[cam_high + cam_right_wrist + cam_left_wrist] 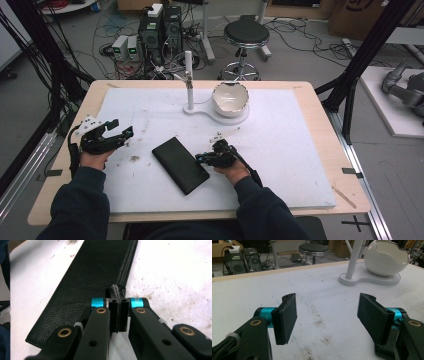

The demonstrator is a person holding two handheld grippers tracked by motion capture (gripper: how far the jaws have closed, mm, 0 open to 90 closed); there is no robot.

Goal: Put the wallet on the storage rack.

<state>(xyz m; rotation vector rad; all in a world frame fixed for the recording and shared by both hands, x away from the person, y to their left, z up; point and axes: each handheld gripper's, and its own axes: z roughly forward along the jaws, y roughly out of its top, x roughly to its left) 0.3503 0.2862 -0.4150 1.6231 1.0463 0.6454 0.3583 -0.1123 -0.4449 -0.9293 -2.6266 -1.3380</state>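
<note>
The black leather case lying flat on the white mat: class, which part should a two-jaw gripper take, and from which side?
Probably a long edge, approached low from the side. The black leather case is thin, broad and flat on the white mat, likely too wide to span from above; its layered long edge offers a lip. The right gripper, jaws shut, already sits at that edge.

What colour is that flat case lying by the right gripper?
Black, with a pebbled leather-like grain; the case shows best in the right gripper view.

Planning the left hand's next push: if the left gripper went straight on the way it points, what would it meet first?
Probably the white stand base under the white cracked-egg bowl; before that, the open left gripper faces bare white table mat. Depth is unclear.
</note>
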